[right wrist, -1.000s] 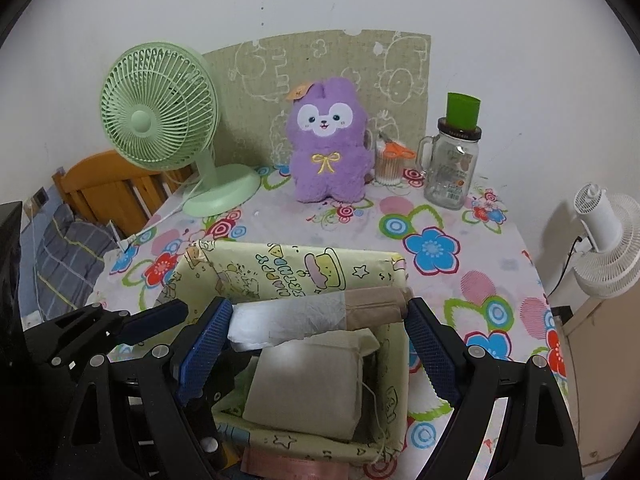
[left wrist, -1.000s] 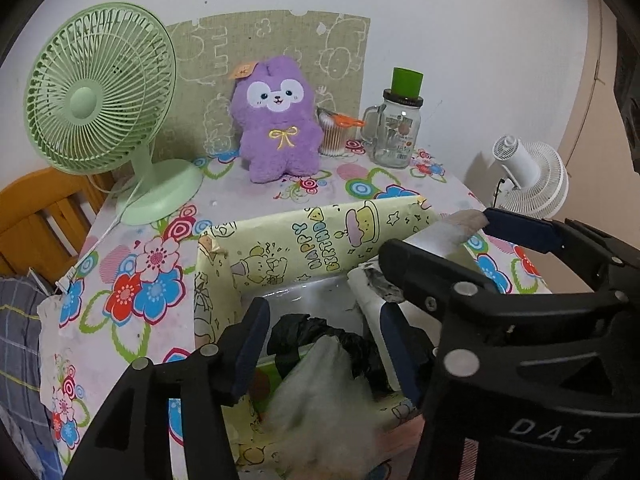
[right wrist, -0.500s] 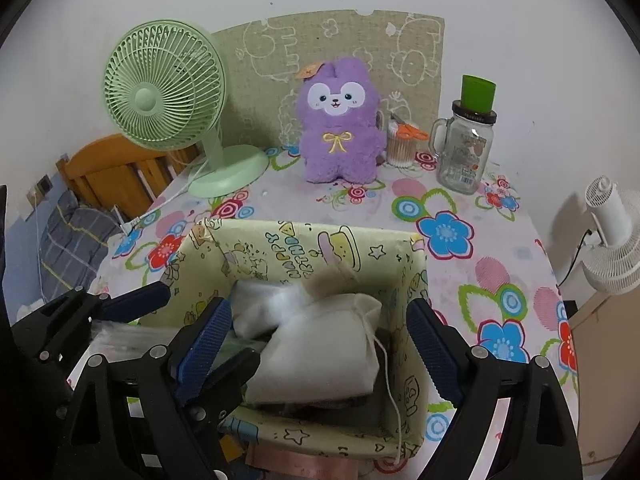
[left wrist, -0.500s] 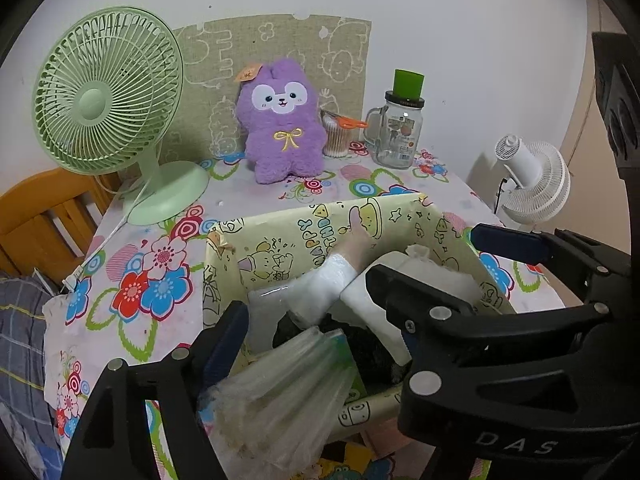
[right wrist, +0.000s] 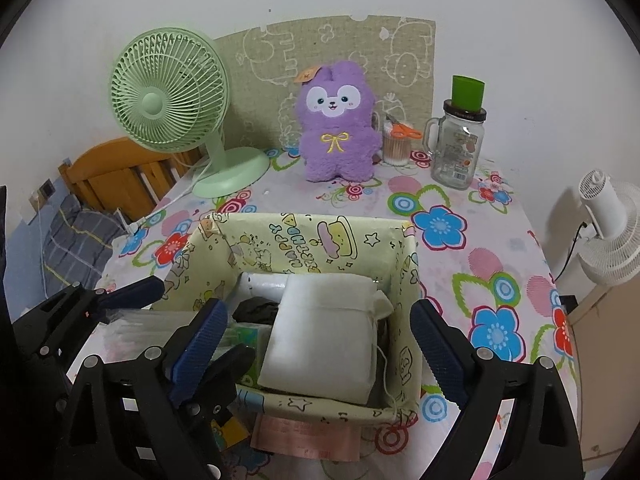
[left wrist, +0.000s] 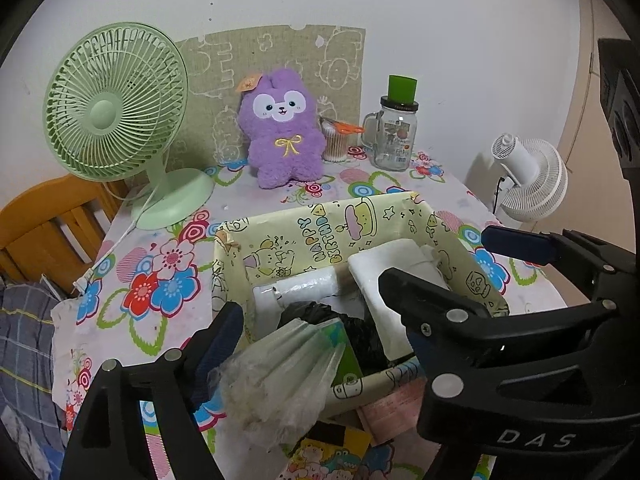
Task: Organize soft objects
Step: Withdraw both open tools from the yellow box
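- The step in hand is judged to be the letting-go: soft things are being dropped into the yellow box (right wrist: 304, 240) that stands on the flowered table (right wrist: 500, 280).
- The right gripper (right wrist: 320, 344) is seen spread wide above the box, its jaws having just been opening; the white pouch (right wrist: 324, 336) lies between them but is not pressed by either pad, so it counts as released.
- The white pouch is found inside the box, on its right side, with a white roll (right wrist: 264, 282) behind it against the far wall and a black bundle (right wrist: 254, 308) at its left.
- The left gripper (left wrist: 316, 332) is likewise spread, its jaws having just been opening; a clear plastic bag (left wrist: 280, 376) sags between them over the near wall of the box, and no firm pinch on it can be made out.
- The clear plastic bag is only partly in the box; part of it hangs outside the near wall.
- Next, it is judged, both grippers should be lifted clear of the box, and the clear plastic bag nudged fully inside.
- The purple plush (right wrist: 338, 124), beyond the box near the wall, may be wanted after that.
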`<act>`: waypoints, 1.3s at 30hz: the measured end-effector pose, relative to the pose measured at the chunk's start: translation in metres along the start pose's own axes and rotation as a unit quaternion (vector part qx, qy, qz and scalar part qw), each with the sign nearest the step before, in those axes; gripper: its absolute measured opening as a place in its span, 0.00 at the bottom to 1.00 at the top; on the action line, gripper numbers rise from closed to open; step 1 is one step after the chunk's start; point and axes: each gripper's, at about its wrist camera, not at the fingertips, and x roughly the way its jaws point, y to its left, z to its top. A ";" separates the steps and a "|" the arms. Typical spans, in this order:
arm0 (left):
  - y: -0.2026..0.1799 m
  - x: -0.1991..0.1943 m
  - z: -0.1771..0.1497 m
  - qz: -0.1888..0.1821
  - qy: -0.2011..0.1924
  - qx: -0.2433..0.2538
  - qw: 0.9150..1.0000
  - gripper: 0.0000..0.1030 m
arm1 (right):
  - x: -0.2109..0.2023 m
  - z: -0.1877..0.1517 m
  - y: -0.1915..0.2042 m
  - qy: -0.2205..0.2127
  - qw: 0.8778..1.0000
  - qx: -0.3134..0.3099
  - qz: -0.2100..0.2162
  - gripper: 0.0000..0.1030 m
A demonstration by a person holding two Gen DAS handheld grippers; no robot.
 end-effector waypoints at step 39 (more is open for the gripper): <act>0.004 -0.006 -0.022 -0.009 -0.013 -0.018 1.000 0.19 | -0.007 -0.019 0.014 0.004 1.000 -0.012 -0.003 0.92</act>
